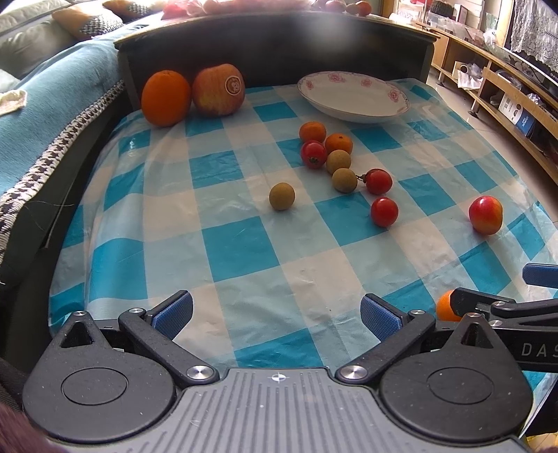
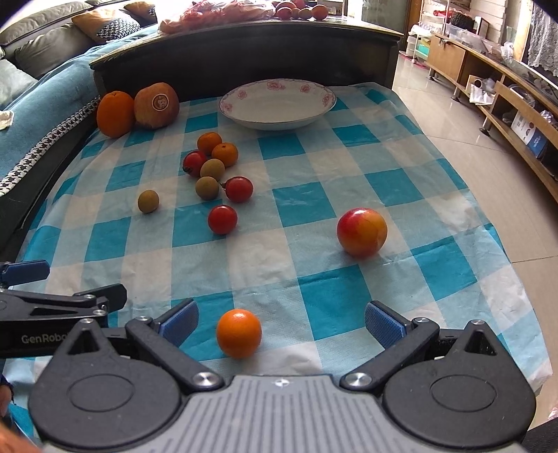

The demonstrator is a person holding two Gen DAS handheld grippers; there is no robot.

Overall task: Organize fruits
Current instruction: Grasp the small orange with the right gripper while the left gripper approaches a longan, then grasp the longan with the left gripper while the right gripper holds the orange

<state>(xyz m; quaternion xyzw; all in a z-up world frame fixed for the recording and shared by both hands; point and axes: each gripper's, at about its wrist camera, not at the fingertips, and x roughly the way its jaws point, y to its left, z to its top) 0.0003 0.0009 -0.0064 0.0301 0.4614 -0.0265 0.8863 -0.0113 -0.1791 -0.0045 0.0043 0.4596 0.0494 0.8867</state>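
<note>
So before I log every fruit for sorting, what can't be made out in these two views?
- Small orange: left wrist view, mostly hidden behind the right gripper's finger; clear in the right wrist view.
- Fruits on the far dark table: both views, cut off by the top edge and blurred; kinds unclear.
- Apple sticker: print too small to read.

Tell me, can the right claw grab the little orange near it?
Probably yes. The right claw is open, and the little orange sits on the cloth between its fingers, nearer the left one, with nothing in the way.
</note>
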